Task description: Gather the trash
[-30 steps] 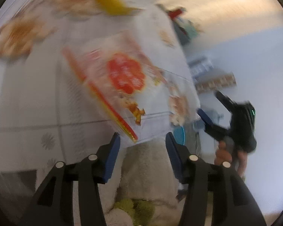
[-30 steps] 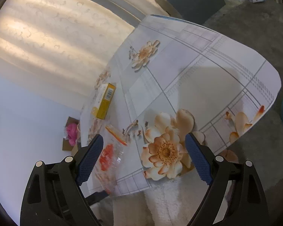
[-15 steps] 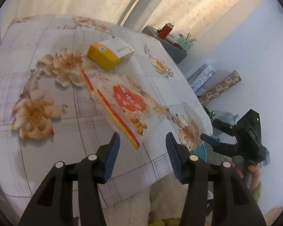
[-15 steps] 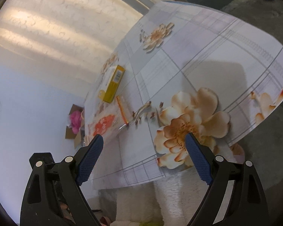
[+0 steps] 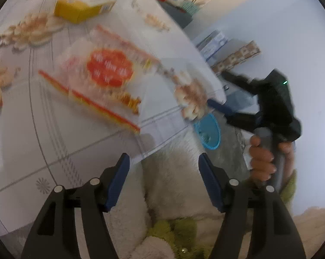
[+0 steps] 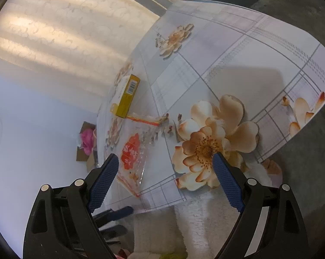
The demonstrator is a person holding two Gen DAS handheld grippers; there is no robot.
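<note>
A clear plastic wrapper with a round red label and a red-yellow edge strip lies on the flower-print tablecloth, close to the table's near edge. My left gripper hovers just off that edge, short of the wrapper, its jaws opening with nothing between them. A yellow box lies farther back. In the right wrist view the wrapper and yellow box sit left of centre. My right gripper stands open and empty over the table edge.
A blue bin stands on the floor past the table corner. A hand holds the right gripper near it. White fluffy fabric lies below the table edge. A cardboard box with something pink sits by the wall.
The left jaws have spread wider and the left gripper has rolled, so the wrapper now looks turned and blurred. The right gripper stays wide open and nearly still.
</note>
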